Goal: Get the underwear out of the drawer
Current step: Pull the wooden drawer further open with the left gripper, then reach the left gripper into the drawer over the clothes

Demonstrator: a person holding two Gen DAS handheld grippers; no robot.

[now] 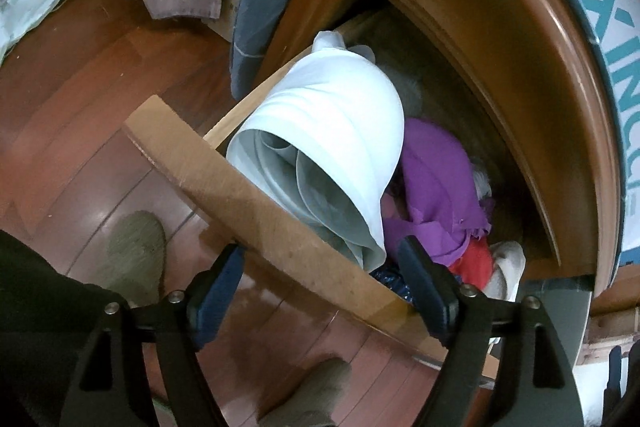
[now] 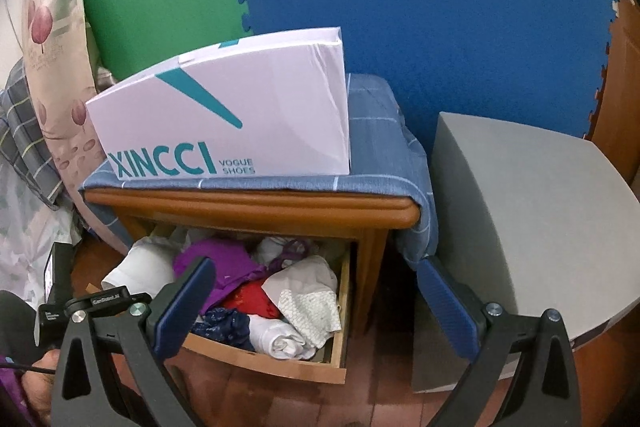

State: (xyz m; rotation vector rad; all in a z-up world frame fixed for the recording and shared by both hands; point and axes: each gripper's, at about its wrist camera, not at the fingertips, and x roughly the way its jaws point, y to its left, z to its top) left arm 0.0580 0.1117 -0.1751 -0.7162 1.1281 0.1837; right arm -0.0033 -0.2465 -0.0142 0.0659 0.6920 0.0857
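Drawer [image 2: 280, 359] clothes half hidden behind right gripper [image 2: 316, 303] finger

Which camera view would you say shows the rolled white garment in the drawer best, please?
The left wrist view: the rolled white garment fills the middle, its layers plainly visible. The right wrist view shows it only small at the drawer's left end.

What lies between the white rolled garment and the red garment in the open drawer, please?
A purple garment lies between the white rolled garment and the red garment; the right wrist view shows it.
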